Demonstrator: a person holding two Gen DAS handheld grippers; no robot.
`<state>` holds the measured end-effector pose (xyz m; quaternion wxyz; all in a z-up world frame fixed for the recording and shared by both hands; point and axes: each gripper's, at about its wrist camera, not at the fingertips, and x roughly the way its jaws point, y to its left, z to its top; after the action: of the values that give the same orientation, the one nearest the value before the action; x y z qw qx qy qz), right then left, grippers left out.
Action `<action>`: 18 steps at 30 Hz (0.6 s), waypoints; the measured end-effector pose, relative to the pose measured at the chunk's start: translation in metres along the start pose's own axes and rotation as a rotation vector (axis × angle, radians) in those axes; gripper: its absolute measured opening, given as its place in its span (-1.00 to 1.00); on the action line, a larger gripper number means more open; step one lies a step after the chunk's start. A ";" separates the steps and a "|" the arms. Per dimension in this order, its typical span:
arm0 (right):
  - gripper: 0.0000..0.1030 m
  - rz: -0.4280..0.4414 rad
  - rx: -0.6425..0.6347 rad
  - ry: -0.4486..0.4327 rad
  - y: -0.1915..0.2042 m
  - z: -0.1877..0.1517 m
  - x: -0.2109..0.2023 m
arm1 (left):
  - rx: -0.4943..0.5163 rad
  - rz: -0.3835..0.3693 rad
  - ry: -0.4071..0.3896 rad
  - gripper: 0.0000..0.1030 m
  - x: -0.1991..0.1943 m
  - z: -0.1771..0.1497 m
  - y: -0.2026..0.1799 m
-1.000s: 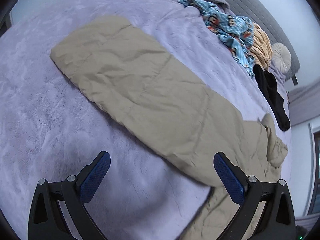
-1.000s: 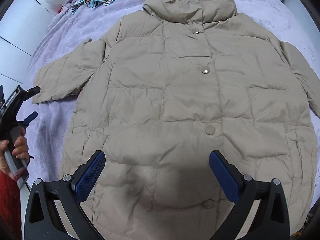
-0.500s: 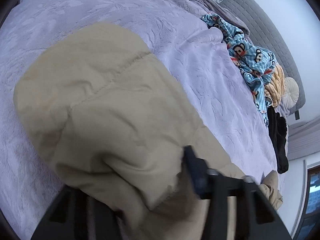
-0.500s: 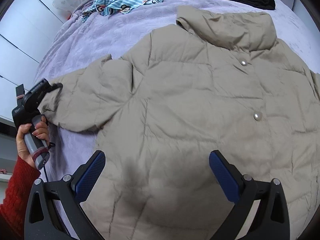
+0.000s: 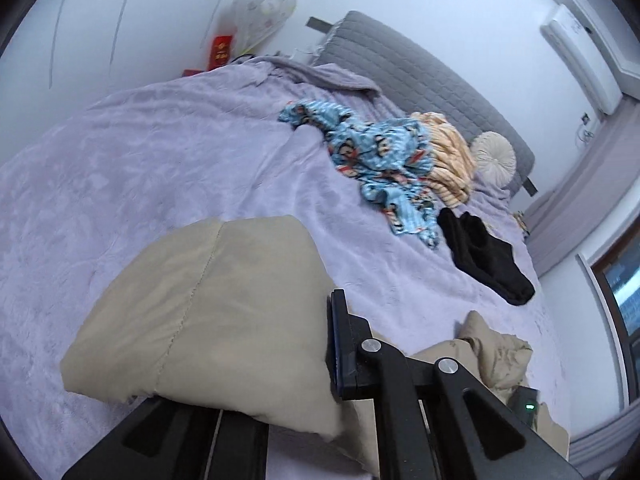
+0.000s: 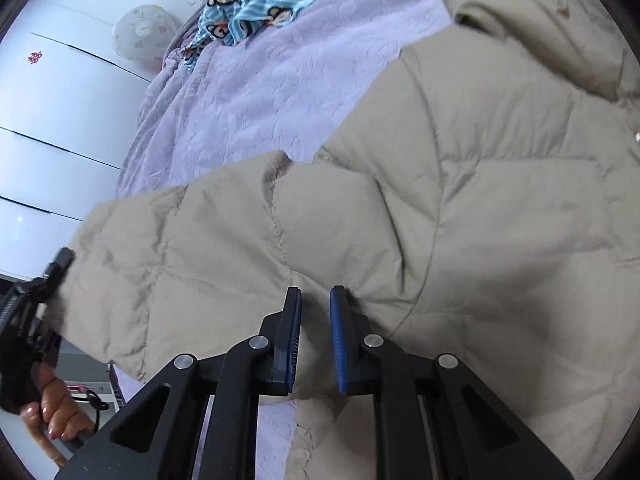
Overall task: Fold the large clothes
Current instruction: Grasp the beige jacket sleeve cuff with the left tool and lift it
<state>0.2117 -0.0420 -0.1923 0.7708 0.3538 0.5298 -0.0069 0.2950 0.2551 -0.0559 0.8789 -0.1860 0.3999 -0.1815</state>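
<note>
Beige puffer coat (image 6: pixel 460 208) spread across the lilac bedspread (image 6: pixel 256 92), filling the right and near part of the right wrist view, collar toward the far right. One sleeve (image 6: pixel 192 248) stretched out to the left, reaching the left edge of the bed. Cuff of that sleeve (image 5: pixel 208 312) clenched in the left gripper (image 5: pixel 316 344): one blue-padded finger (image 5: pixel 334 344) pressed against the right side of the cuff, the other hidden under the fabric. Same gripper visible at the far left of the right wrist view (image 6: pixel 48 276), meeting the sleeve end, with the person's hand (image 6: pixel 52 412) below it.

Right gripper (image 6: pixel 314 340) pinched on a fold of the coat near the underarm, where sleeve meets body; beige fabric squeezed in the narrow gap between the two blue pads (image 6: pixel 294 336).

Further off on the bedspread, toward the far side: a blue cartoon-print garment (image 5: pixel 380 160) in a crumpled heap, a pale orange striped piece (image 5: pixel 444 156) touching it on its right, and a black garment (image 5: pixel 484 256) lying just beside them, nearer. Round cream cushion (image 5: pixel 492 156) against the grey quilted headboard (image 5: pixel 420 76). White fan (image 5: pixel 264 4) standing beyond the far left corner of the bed, a red packet (image 5: pixel 220 52) beside it. White air conditioner (image 5: pixel 580 60) high on the wall at right.
</note>
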 end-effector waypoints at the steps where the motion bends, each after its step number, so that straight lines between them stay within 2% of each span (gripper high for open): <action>1: -0.69 0.009 0.006 0.017 -0.001 -0.002 0.008 | 0.034 -0.024 -0.007 -0.80 -0.003 0.001 -0.016; 5: -0.69 0.015 -0.006 0.055 -0.004 -0.004 0.028 | 0.162 -0.149 -0.009 -0.80 -0.010 -0.005 -0.089; 9: -0.68 0.105 -0.006 0.103 -0.013 -0.004 0.014 | 0.255 -0.239 0.013 -0.80 -0.004 -0.023 -0.165; 12: -0.68 0.114 -0.004 0.072 -0.035 -0.006 -0.025 | 0.307 -0.287 0.059 -0.80 0.009 -0.044 -0.222; 15: -0.68 0.057 0.024 0.000 -0.083 -0.008 -0.084 | 0.369 -0.319 0.128 -0.80 0.029 -0.078 -0.276; 18: -0.68 -0.043 0.068 -0.061 -0.140 -0.010 -0.139 | 0.525 -0.273 0.192 -0.80 0.060 -0.136 -0.332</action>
<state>0.0885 -0.1918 -0.1552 0.7739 0.3678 0.5129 -0.0524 0.1705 -0.0846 -0.0205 0.8226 0.0133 0.3920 -0.4117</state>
